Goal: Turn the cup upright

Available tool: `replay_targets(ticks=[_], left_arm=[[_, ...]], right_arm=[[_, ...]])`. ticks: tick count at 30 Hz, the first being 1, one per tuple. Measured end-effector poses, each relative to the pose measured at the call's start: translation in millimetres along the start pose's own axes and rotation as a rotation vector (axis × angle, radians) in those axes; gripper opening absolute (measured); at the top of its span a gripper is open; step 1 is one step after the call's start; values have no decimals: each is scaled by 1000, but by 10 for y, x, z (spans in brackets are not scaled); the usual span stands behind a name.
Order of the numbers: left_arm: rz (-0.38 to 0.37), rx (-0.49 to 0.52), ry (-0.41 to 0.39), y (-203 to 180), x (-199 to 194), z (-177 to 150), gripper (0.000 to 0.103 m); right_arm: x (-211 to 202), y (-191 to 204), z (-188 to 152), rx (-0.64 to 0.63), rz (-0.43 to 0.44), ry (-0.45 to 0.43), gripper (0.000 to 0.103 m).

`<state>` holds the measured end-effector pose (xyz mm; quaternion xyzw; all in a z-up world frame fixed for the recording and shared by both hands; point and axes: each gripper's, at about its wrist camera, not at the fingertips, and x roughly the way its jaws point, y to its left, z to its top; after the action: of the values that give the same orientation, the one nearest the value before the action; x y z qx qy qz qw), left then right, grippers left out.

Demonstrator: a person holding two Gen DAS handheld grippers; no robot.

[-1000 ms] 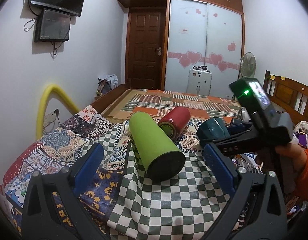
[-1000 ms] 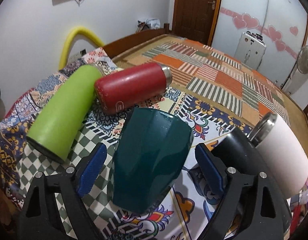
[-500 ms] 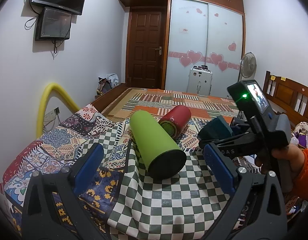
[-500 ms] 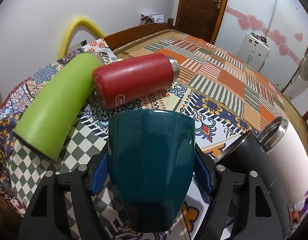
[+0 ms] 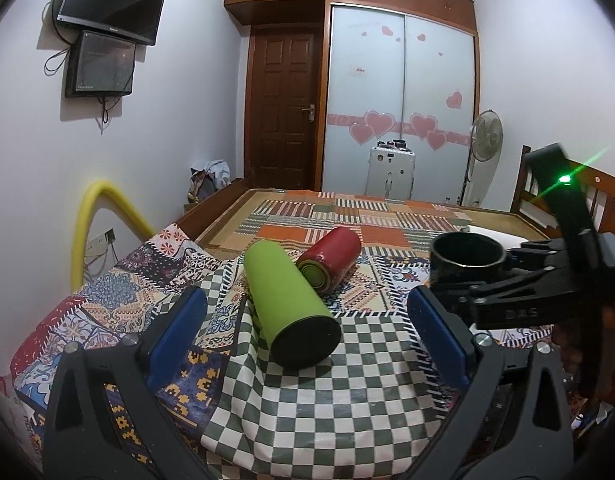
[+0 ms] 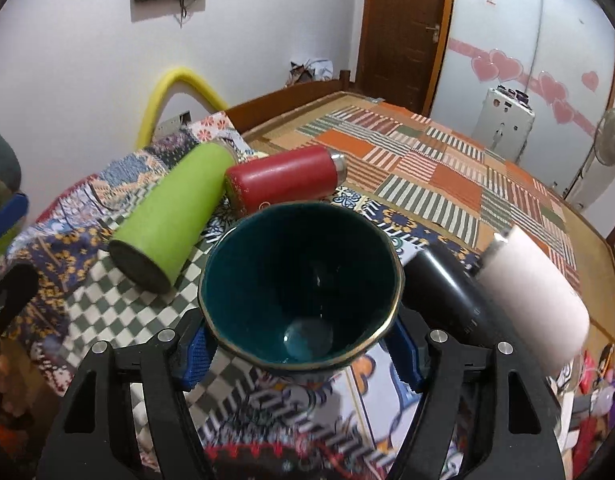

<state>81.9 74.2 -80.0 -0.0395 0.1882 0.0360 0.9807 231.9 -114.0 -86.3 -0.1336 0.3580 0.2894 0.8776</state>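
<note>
My right gripper (image 6: 299,354) is shut on a dark teal cup (image 6: 299,280). The cup is lifted above the bed and its mouth faces up toward the camera, so I see its glazed inside. In the left wrist view the same cup (image 5: 467,256) sits mouth up in the right gripper (image 5: 503,280) at the right. My left gripper (image 5: 311,340) is open and empty, low over the checked cloth (image 5: 327,392), with a lime green bottle (image 5: 287,308) lying between and beyond its fingers.
A red bottle (image 6: 283,180) lies against the green bottle (image 6: 167,216). A black bottle (image 6: 447,292) and a white bottle (image 6: 535,300) lie to the right of the cup. Patterned quilts cover the bed. A yellow foam arch (image 5: 95,224) stands by the left wall.
The right gripper closed on the teal cup, lifted it and turned it from mouth down to mouth up. The left gripper stayed open and nearly still.
</note>
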Motion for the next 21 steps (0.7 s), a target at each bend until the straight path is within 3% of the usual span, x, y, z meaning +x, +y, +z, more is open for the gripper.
replay_targets(ticks=[9, 21], left_arm=[[-25, 15, -8, -195, -121, 41, 102], [-52, 24, 29, -332, -161, -70, 102]], right_arm=[[-378, 13, -235, -7, -7, -43, 69], [-426, 59, -720, -24, 7, 45, 69]])
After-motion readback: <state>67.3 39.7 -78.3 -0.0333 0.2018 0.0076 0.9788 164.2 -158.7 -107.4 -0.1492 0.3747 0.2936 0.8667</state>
